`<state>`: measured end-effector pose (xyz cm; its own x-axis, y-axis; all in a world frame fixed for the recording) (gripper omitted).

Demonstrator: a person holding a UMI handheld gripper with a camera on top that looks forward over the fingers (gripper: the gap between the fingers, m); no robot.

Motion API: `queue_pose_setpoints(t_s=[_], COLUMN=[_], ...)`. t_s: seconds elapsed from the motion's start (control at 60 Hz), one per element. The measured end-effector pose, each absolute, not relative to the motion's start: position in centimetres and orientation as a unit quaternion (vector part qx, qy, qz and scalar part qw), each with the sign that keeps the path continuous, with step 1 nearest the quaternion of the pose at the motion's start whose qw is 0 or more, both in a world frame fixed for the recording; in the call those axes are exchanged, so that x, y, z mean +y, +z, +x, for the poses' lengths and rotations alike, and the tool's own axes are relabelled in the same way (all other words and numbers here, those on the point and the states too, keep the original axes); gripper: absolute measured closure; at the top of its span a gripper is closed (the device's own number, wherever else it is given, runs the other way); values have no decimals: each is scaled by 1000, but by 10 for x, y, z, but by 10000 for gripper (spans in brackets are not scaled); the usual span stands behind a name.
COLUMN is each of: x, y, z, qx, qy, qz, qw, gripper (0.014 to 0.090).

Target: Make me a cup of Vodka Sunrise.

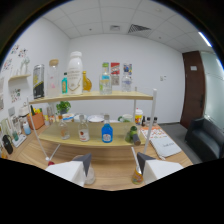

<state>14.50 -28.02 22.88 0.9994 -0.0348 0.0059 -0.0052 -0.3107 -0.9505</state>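
Just ahead of the tool [112,167] we've got a two-tier wooden shelf unit [95,97] sitting on the bench [120,176], w/ bottles lined up on both levels. Tool fingers are spread wide, nothing between them, so it's empty-handed rn and held back far enough to take in the whole rack, prob so we can pick out ingredients first. Lower shelf, straight beyond the fingers: a blue bottle [107,133], a clear bottle w/ red label [83,131] just beside it, and a green thing [131,134] on the other side, can't tell what exactly. Top shelf has a big white bottle [75,73], a yellow one [87,81] and a few clear ones. Labels are too small to read, so which is the vodka we can't say. Right by the fingertips there's a small glass w/ something orange [137,176] and another clear glass [89,175], likely the serving cup, parked up front for easy pouring imo. No pour started yet, we reckon.
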Motion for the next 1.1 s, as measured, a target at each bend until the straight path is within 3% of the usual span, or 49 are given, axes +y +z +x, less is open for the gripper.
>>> queue_pose_setpoints(t_s=[0.25, 0.533, 0.933, 1.1], x=[-299, -309, -263, -217], y=[206, 156, 236, 248], z=[61, 24, -18, -36], qx=[5, 4, -19, -21], qy=[12, 23, 47, 56], qz=[-814, -836, -802, -796], qw=[581, 548, 595, 603], gripper=[182, 179, 178, 184])
